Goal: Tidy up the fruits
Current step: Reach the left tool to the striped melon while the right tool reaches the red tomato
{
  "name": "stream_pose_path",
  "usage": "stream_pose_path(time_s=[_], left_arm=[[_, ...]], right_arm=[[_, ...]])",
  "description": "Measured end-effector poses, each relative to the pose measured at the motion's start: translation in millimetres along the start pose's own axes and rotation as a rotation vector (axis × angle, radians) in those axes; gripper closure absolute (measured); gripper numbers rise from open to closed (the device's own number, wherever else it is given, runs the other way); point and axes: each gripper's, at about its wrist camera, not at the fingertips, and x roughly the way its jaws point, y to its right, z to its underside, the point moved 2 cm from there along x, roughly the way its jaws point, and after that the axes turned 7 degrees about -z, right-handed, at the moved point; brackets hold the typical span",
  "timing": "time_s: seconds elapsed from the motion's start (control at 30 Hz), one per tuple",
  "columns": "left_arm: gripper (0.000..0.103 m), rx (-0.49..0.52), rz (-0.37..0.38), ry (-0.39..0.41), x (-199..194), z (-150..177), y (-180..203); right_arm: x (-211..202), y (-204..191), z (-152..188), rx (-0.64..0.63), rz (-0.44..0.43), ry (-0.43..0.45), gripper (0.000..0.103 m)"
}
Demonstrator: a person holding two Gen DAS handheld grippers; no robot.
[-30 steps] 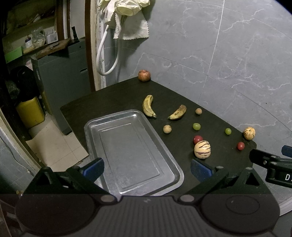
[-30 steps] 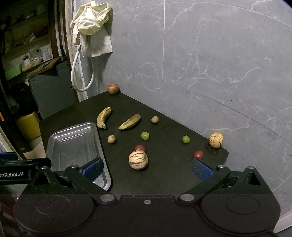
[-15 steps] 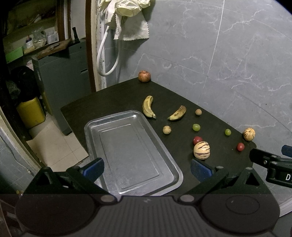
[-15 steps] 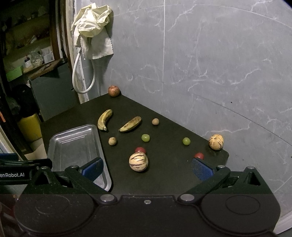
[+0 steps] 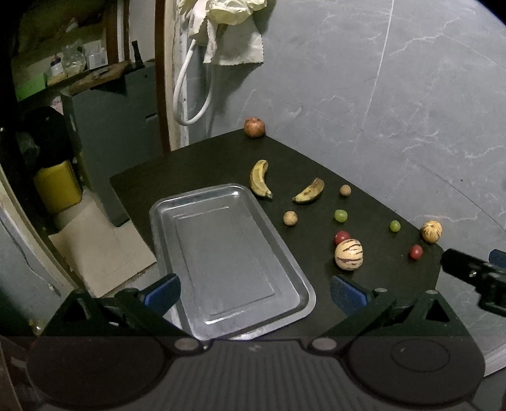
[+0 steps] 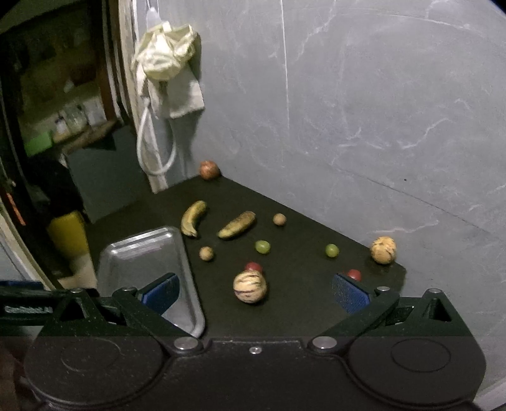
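Observation:
A steel tray (image 5: pixel 221 246) lies empty on the dark table (image 5: pixel 189 167); it also shows in the right wrist view (image 6: pixel 142 256). Right of it lie two bananas (image 5: pixel 260 178) (image 5: pixel 309 190), a striped melon (image 5: pixel 348 254), a second melon (image 5: pixel 431 231), green grapes (image 5: pixel 341 216), red tomatoes (image 5: pixel 342 236), small brown fruits (image 5: pixel 290 218) and a pomegranate (image 5: pixel 254 127) at the far corner. My left gripper (image 5: pixel 254 292) is open over the tray's near end. My right gripper (image 6: pixel 256 292) is open just short of the striped melon (image 6: pixel 249 286). Both hold nothing.
A grey marble wall (image 5: pixel 379 95) runs behind the table. A cloth (image 5: pixel 231 28) and a white hose (image 5: pixel 189 91) hang at the wall's corner. A grey cabinet (image 5: pixel 104 132) and a yellow can (image 5: pixel 57 186) stand left of the table, with floor below.
The right wrist view has tilted down and moved closer to the fruits, with motion blur. The left gripper has hardly moved. Both grippers stay open.

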Motion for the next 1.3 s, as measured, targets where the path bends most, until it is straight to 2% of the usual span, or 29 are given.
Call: stream_pose_path(time_s=[0.1,0.2,0.3,0.37,0.4,0.5,0.57,0.7,0.87,0.97,1.1,1.3], left_arm=[[0.000,-0.033,0.037,-0.008,1.5,0.4,-6.4],[0.000,-0.086,0.081,-0.016,4.4,-3.8,-14.4],[0.000,-0.082,0.105,0.060,1.5,-14.4,-21.0],[0.000,-0.003,0.105,0.133,2.2,-23.0,-16.6],[0.000,0.017,0.114,0.124,7.7,-26.6,-13.2],[0.000,-0.015,0.150,-0.049,46.8,-31.7,-8.6],[0.000,-0.008,0.192,-0.102,64.2,-31.5,-3.7],[0.000,0.055,0.276,-0.108,83.3,-32.3,16.1],[0.000,0.066,0.327,-0.119,108.6,-26.4,39.2],[0.001,0.099,0.325,-0.109,118.8,-22.8,55.6],[0.001,0.184,0.276,-0.088,131.2,-16.3,81.4],[0.002,0.142,0.202,-0.113,151.1,-11.5,112.6]], right_arm=[[-5.0,5.6,1.3,0.039,-0.049,0.035,0.000],[-5.6,7.9,-2.2,0.033,-0.019,0.063,0.000],[-3.5,11.7,-6.9,0.043,-0.001,0.093,0.000],[0.9,15.0,-8.9,0.054,0.021,0.098,0.000],[3.6,17.2,-9.7,0.058,0.039,0.094,0.000],[11.3,22.1,-13.4,0.059,0.102,0.067,0.001],[17.8,25.5,-13.4,0.056,0.134,0.032,0.001],[35.3,35.8,-9.2,0.091,0.179,-0.070,0.001],[47.7,47.2,-5.9,0.100,0.226,-0.114,0.001],[59.1,57.5,-7.2,0.095,0.238,-0.146,0.001],[75.9,77.8,-7.6,0.090,0.229,-0.167,0.001],[101.1,116.9,-11.3,0.077,0.145,-0.198,0.001]])
